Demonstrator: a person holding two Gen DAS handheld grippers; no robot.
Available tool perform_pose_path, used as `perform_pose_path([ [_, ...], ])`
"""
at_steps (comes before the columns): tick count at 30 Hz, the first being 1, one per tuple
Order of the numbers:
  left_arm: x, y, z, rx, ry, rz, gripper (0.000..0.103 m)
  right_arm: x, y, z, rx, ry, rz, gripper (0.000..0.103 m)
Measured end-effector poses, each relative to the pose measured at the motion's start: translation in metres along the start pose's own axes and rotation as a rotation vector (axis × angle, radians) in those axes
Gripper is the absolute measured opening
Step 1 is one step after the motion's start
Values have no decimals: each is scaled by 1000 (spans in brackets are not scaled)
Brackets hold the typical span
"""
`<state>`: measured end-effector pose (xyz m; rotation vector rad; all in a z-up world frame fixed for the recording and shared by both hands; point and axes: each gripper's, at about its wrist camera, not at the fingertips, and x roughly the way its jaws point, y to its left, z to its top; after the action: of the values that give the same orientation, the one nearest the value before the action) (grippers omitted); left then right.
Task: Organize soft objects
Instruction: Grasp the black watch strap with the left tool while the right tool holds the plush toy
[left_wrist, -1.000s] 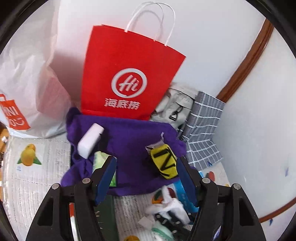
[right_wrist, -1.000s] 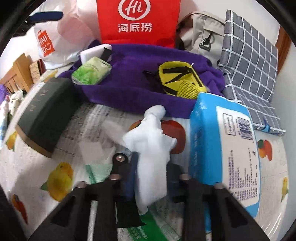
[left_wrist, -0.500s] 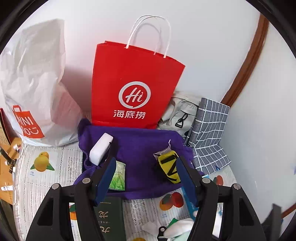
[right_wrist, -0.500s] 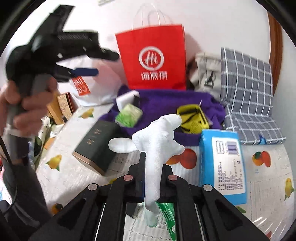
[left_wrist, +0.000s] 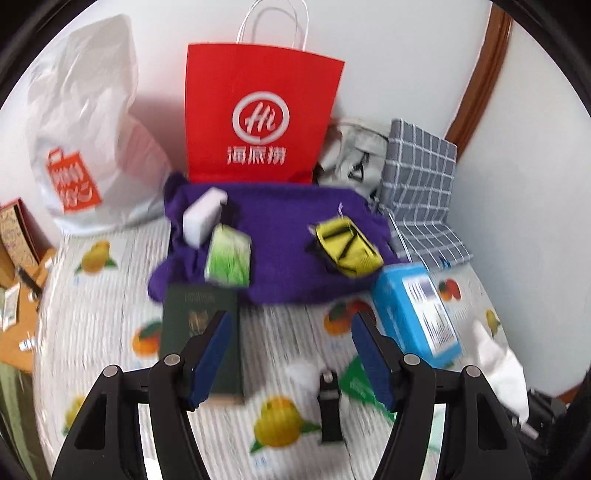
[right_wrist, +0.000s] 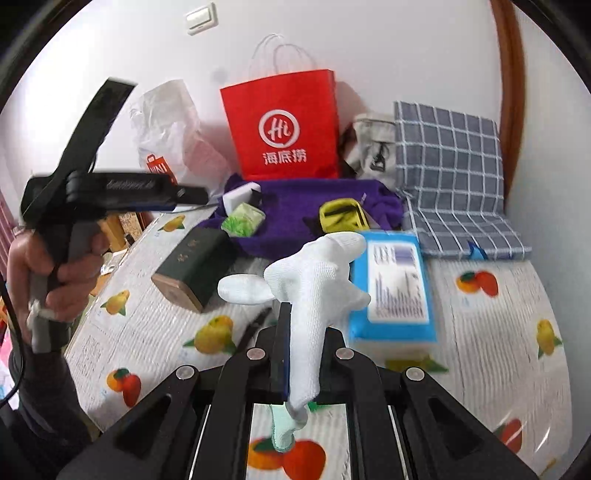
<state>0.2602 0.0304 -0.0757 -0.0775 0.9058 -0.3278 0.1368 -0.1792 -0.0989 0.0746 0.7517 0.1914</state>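
At lower centre, our right gripper (right_wrist: 301, 354) jaws clamp the white glove (right_wrist: 314, 291) near its cuff; floppy, it may slip. Left gripper (left_wrist: 291, 354) jaws stand apart, empty.

The red paper bag (left_wrist: 258, 110) at the upper centre of the frame bears a white circled "Hi" logo above "海底捞". The orange print on the white plastic bag (left_wrist: 85, 122) at upper left is too blurred to read.

I see a white wall (right_wrist: 406, 48) far ahead — it has a light switch (right_wrist: 201, 17) high up. A brown wooden trim (right_wrist: 511, 81) runs up on the right. Near me lies a tablecloth (right_wrist: 491, 332) with fruit pictures.
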Motion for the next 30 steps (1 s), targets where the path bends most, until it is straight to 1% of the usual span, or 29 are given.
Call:
perform_pose_path([
  [3, -3, -8, -34, 6, 31, -12, 65, -5, -11, -16, 20, -2, -3, 8],
  [6, 0, -21, -62, 36, 67, 0, 65, -5, -23, -35, 44, 10, -22, 8],
  [10, 5, -30, -91, 39, 104, 11, 65, -1, -34, -53, 69, 41, -20, 8],
  [14, 13, -38, -112, 32, 136, 0, 65, 4, -42, -66, 56, 60, -62, 8],
  [20, 28, -46, -124, 40, 170, 2, 65, 8, -61, -78, 107, 57, -46, 8],
  [27, 50, -53, -120, 57, 182, 13, 65, 20, -75, -85, 126, 83, -26, 8],
  [28, 56, -53, -120, 57, 187, 17, 65, 22, -76, -85, 128, 89, -15, 8],
  [29, 61, -53, -120, 52, 195, 22, 64, 25, -78, -86, 132, 104, 13, 8],
  [30, 65, -52, -119, 43, 197, 27, 60, 26, -79, -86, 134, 112, 29, 8],
])
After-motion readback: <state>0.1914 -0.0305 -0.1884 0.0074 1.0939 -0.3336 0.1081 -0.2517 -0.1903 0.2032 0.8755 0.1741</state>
